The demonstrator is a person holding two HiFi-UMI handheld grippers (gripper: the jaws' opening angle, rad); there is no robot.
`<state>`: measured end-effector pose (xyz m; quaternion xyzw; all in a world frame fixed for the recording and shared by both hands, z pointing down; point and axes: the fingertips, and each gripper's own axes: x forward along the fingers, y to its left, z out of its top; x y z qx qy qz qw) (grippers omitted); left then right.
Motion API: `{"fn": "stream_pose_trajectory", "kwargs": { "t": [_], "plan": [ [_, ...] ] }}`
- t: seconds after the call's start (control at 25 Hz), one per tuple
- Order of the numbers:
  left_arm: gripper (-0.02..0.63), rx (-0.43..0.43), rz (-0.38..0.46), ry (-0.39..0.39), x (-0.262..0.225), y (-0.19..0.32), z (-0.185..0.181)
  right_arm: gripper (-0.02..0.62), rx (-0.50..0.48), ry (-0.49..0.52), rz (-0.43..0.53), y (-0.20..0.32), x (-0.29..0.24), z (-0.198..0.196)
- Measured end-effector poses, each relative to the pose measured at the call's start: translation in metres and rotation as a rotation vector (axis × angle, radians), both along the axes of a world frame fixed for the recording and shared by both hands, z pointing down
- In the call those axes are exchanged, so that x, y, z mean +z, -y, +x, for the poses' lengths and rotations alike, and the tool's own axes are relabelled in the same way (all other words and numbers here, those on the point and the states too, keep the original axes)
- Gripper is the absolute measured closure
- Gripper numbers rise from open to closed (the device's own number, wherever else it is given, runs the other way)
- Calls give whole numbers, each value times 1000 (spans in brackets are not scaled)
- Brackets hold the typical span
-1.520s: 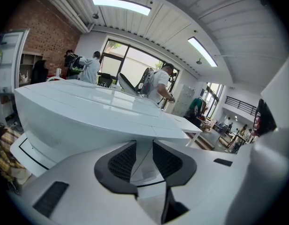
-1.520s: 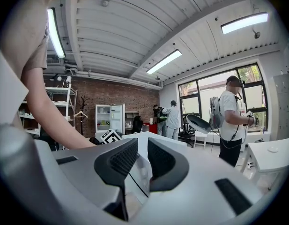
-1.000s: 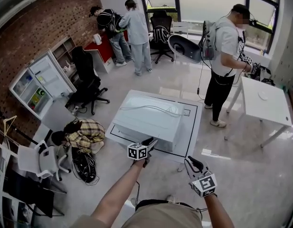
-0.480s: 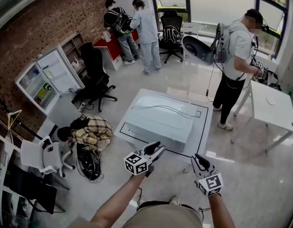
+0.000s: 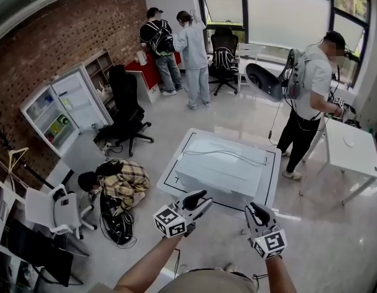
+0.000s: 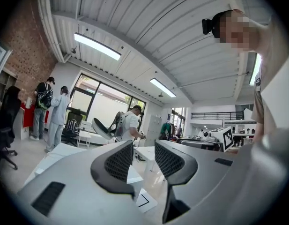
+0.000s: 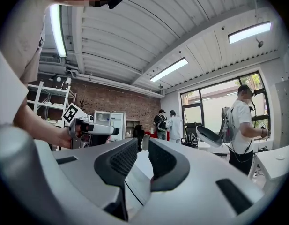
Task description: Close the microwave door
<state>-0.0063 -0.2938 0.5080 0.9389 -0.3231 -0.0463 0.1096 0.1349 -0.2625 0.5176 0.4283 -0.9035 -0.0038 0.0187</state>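
Note:
A white box-shaped appliance (image 5: 222,170), taken to be the microwave, sits on a low white platform (image 5: 270,163) with a black outline. I see it from above; a cable lies on its top and its door is hidden. Both grippers hang in the air on the near side of it, touching nothing. My left gripper (image 5: 202,201) points at the platform's near edge with its jaws apart and nothing between them (image 6: 143,161). To its right, my right gripper (image 5: 252,210) shows a narrow empty gap (image 7: 143,161). The left gripper (image 7: 92,128) also appears in the right gripper view.
A person in a plaid shirt (image 5: 118,182) crouches on the floor left of the platform, beside cables. An open fridge (image 5: 66,112) and black office chair (image 5: 127,112) stand at the left. Two people (image 5: 176,47) stand at the back; another (image 5: 310,102) stands by a white table (image 5: 353,151).
Both grippers have risen toward the camera and look larger. The left one now points more level. The view has swung, so the platform sits further right and lower in the picture.

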Motion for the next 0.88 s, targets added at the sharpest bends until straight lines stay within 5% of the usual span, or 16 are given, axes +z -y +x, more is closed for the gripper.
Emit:
{"fn": "stream_pose_trajectory", "kwargs": {
  "t": [0.52,0.88],
  "plan": [
    [469,14,32,-10,-7,-10,-102,494,20,-18,38,-12,-7,-74],
    [469,6,-14,-14,19,-8,-123,479,62,-58,22,-9,19,-76]
  ]
}}
